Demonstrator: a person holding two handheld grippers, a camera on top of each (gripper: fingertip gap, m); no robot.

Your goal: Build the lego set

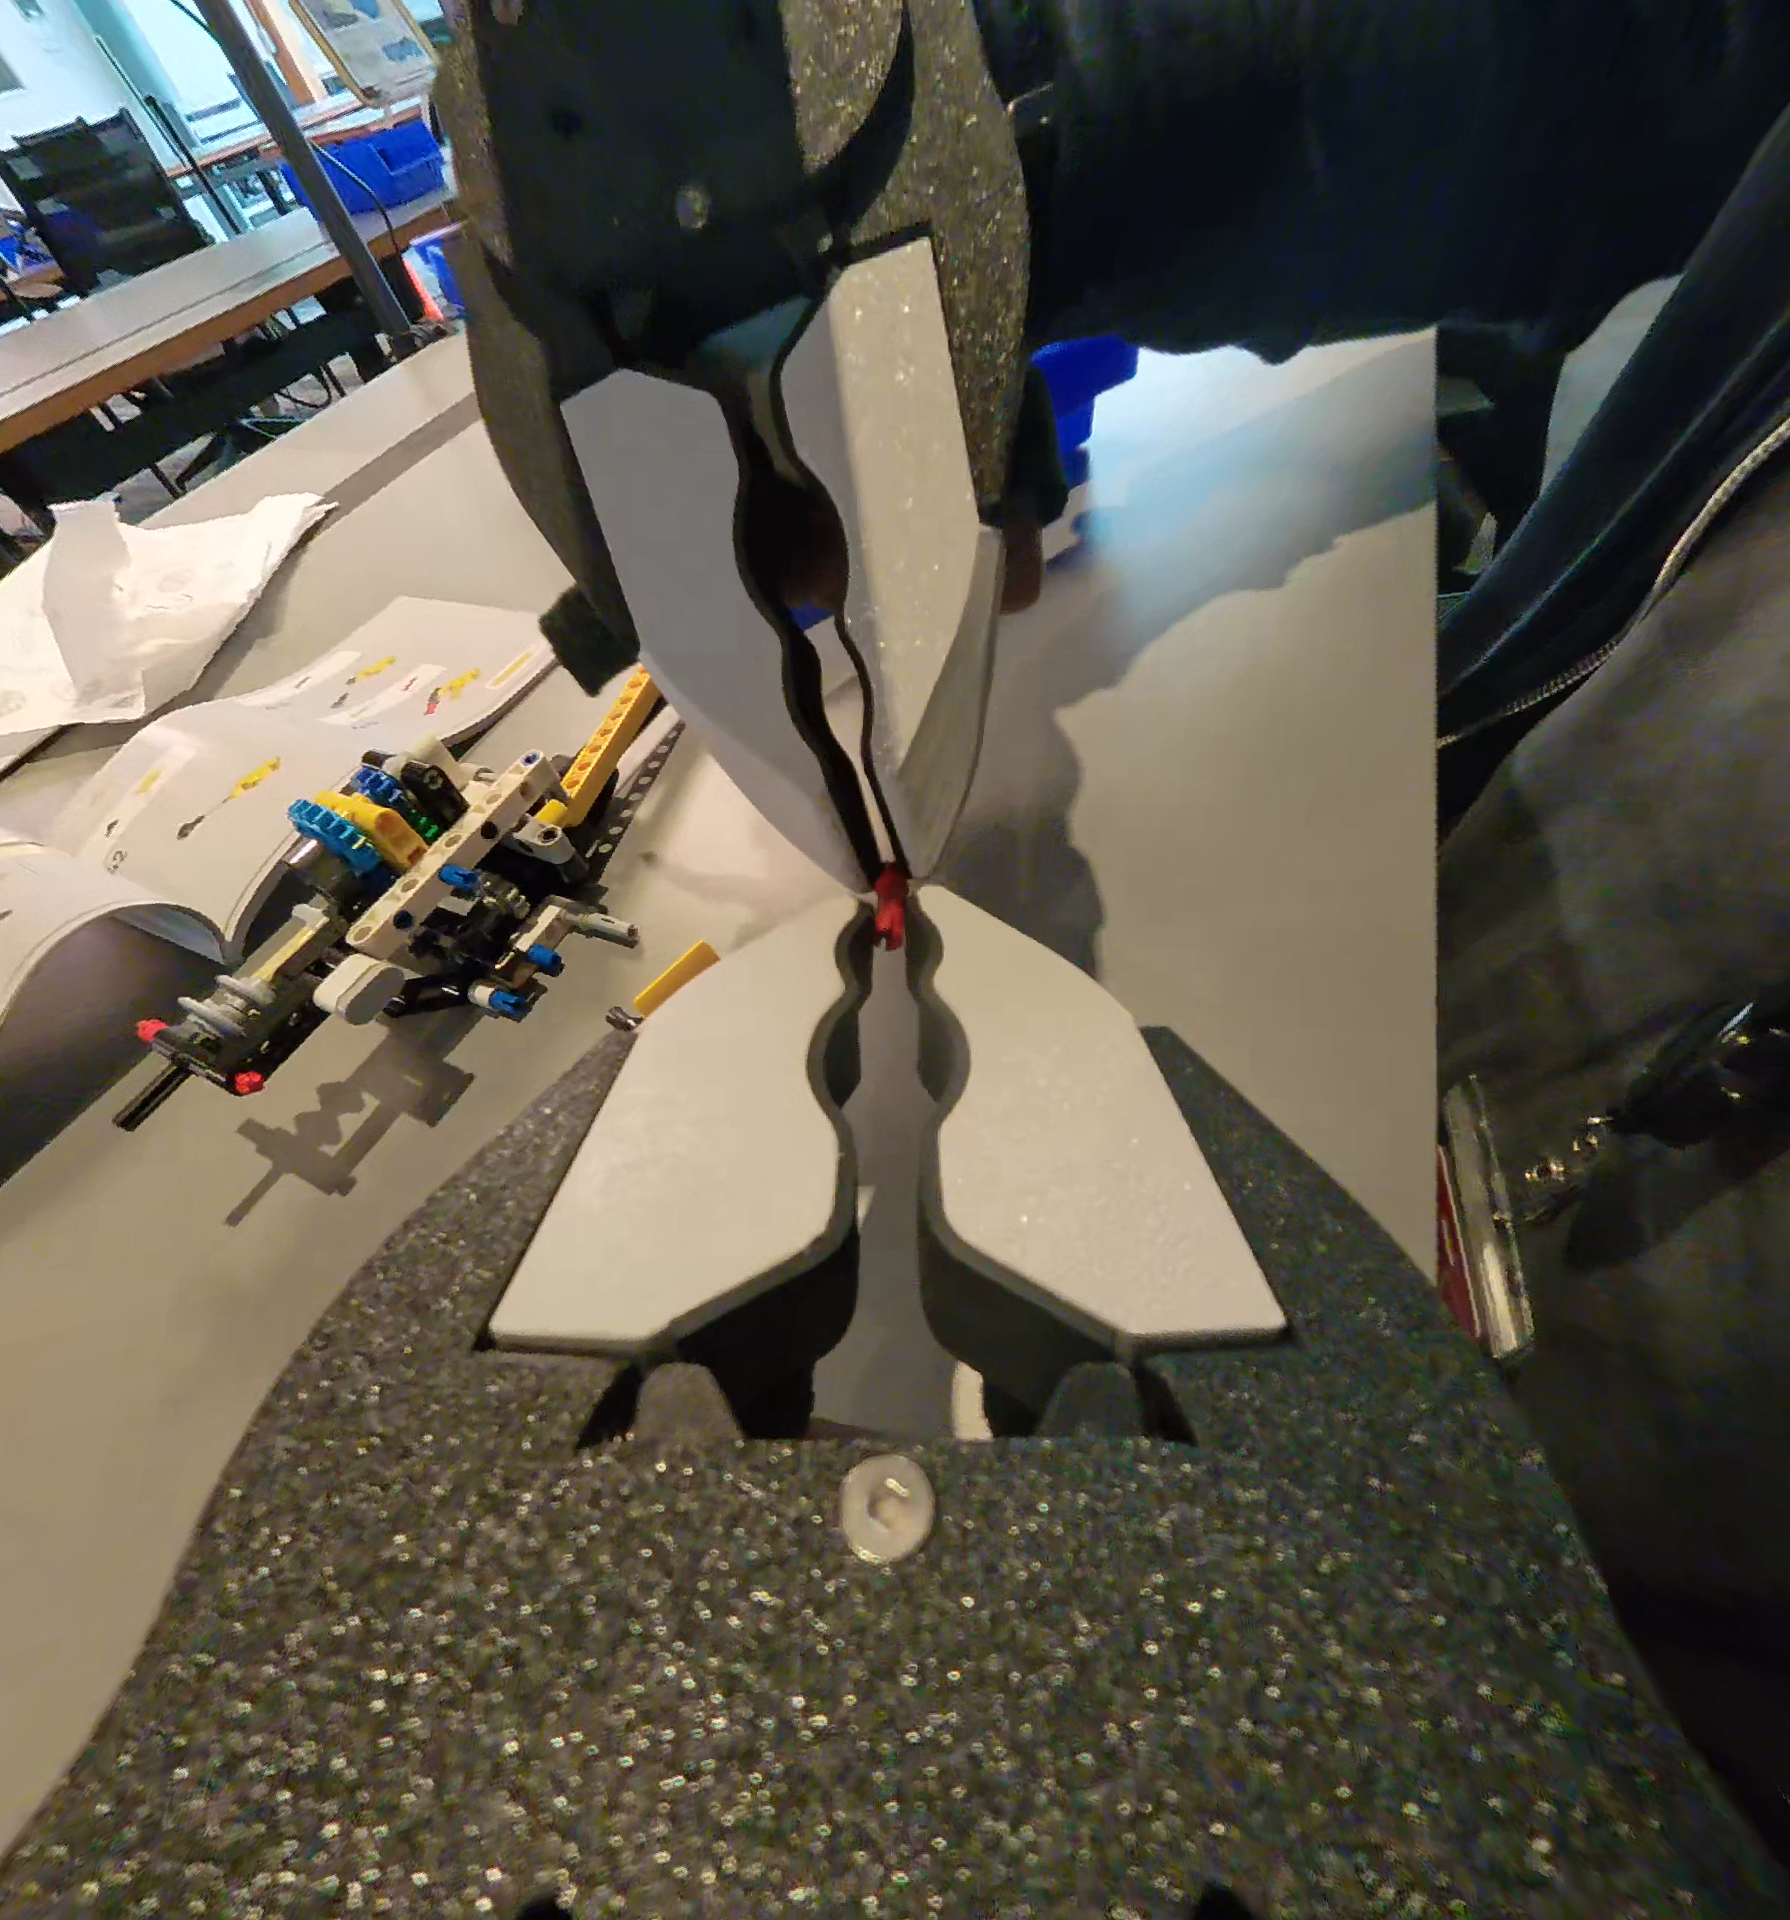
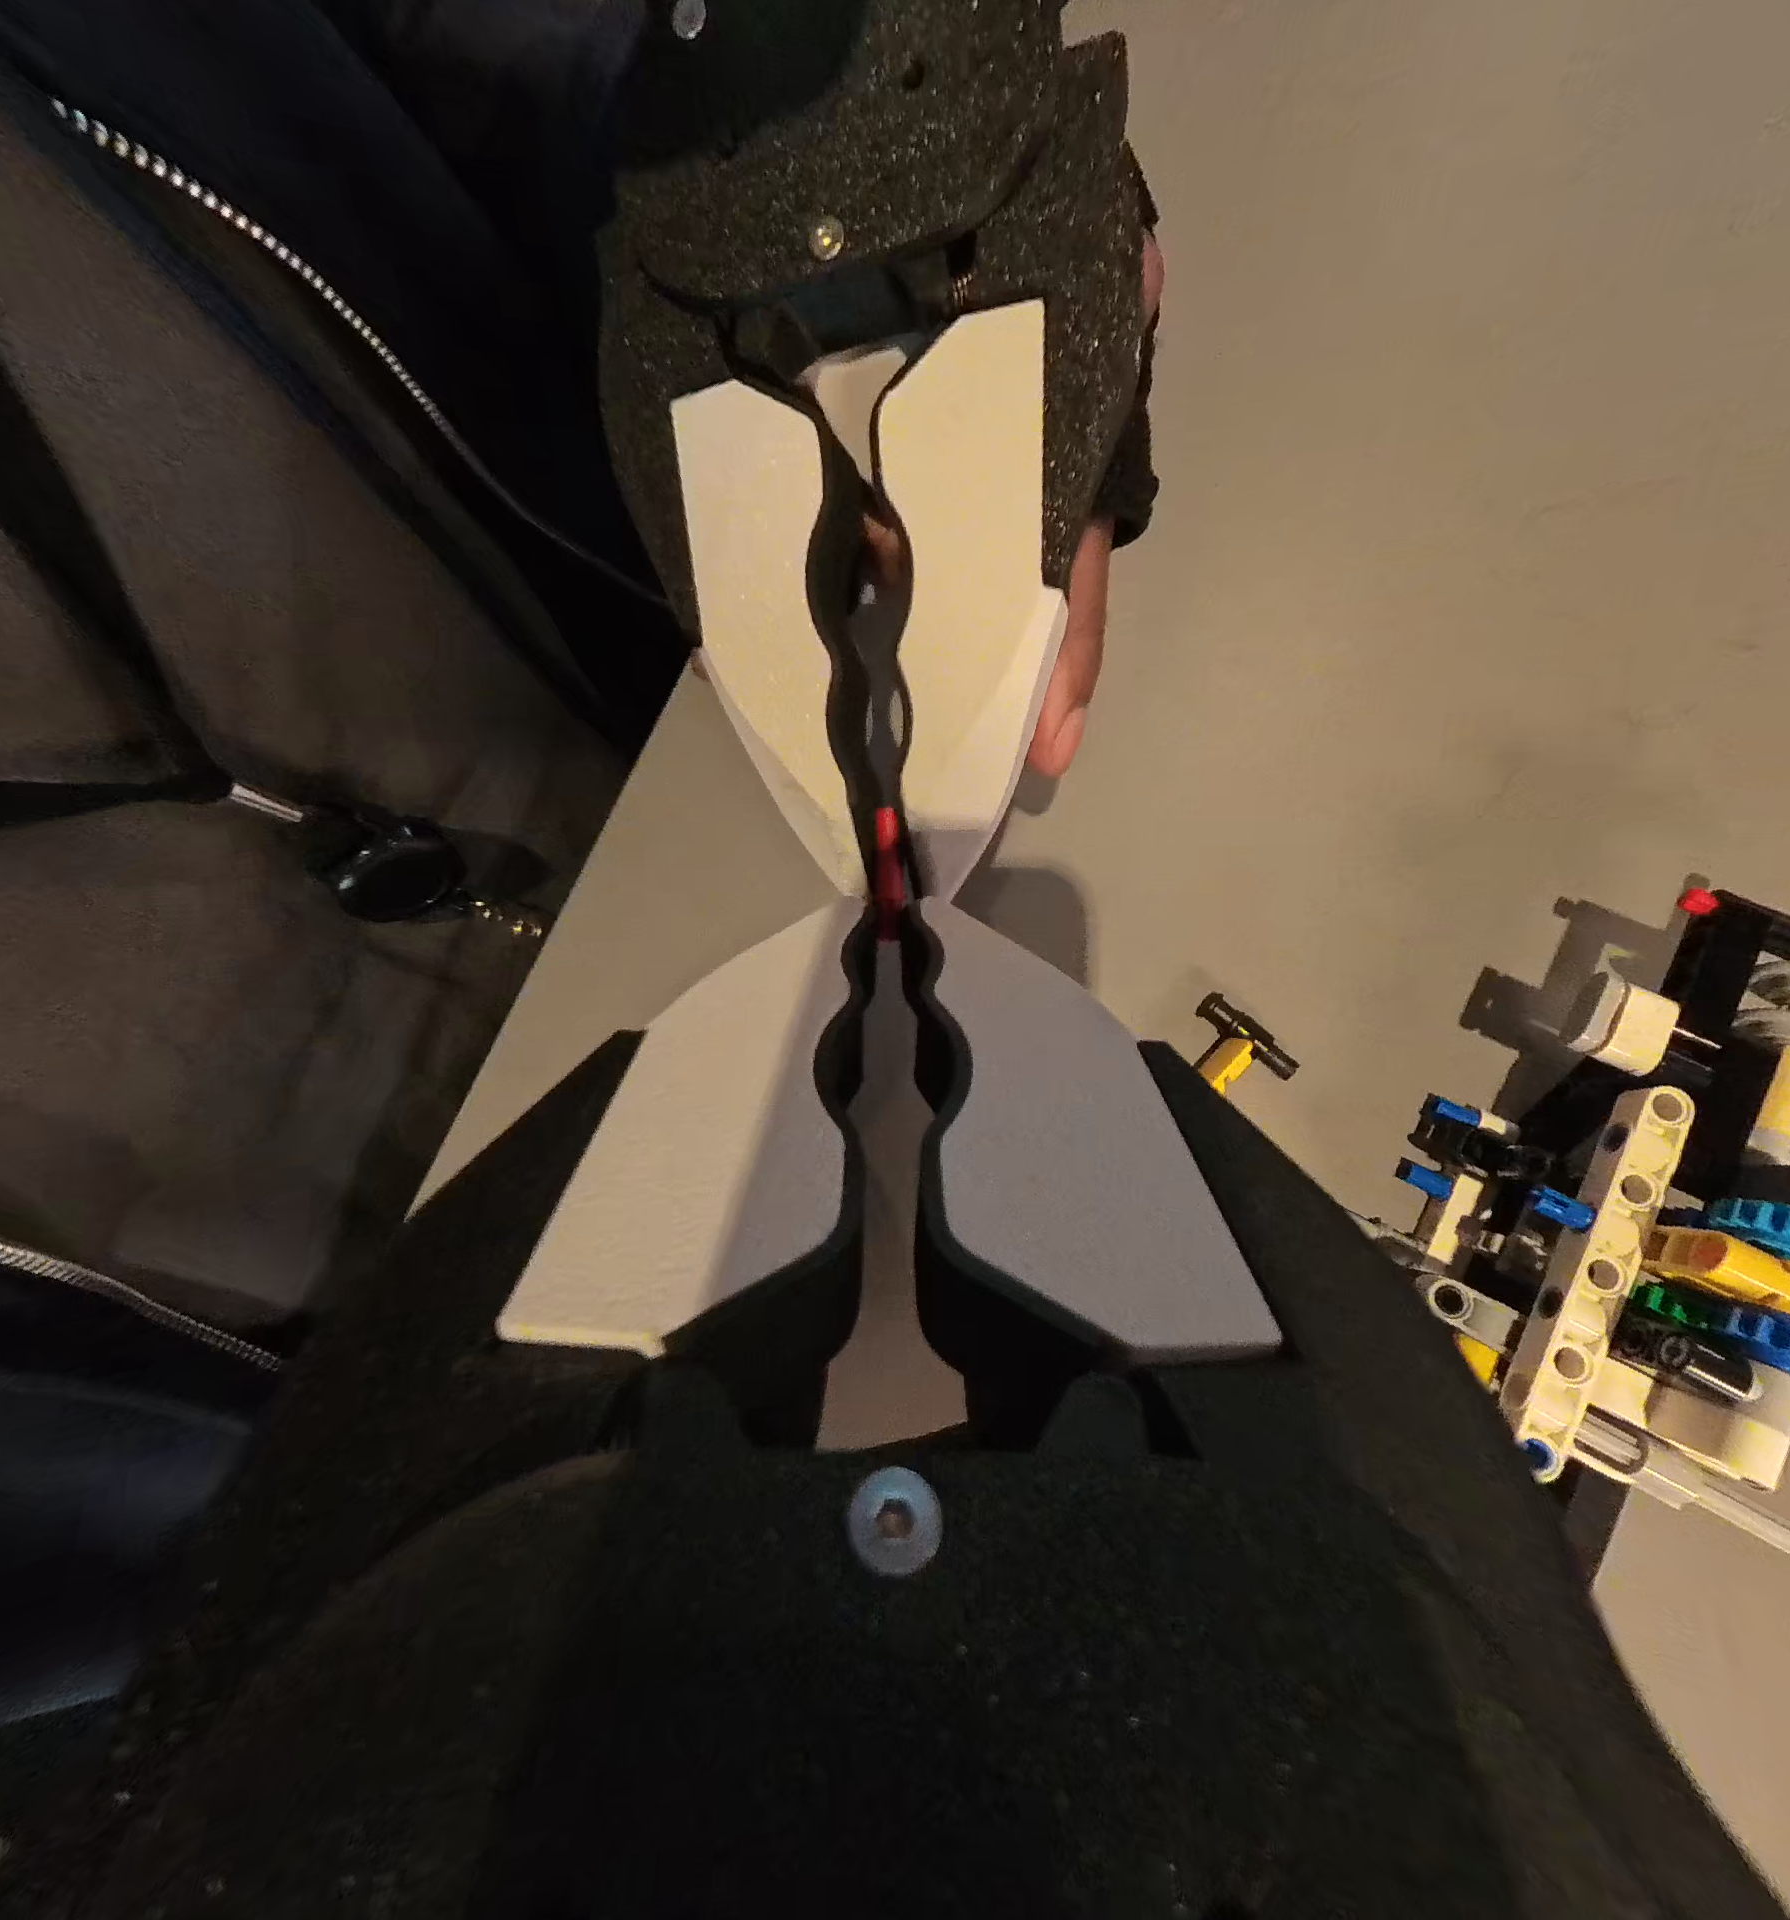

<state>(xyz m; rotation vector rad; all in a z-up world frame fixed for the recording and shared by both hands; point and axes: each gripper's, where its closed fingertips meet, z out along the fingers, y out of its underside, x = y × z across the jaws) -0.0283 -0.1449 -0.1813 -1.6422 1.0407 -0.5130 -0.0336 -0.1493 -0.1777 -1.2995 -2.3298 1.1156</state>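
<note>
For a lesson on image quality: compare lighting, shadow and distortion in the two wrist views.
Left wrist view: bright, cool light; the partly built lego model is sharp and throws a crisp shadow toward the camera on the grey table; wide-angle bending curves the table edges. Right wrist view: dimmer and yellower; its own gripper body is almost black, the model softer.

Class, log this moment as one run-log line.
left tool: shut on red pin | right tool: shut on red pin | model: on table, untouched
</note>
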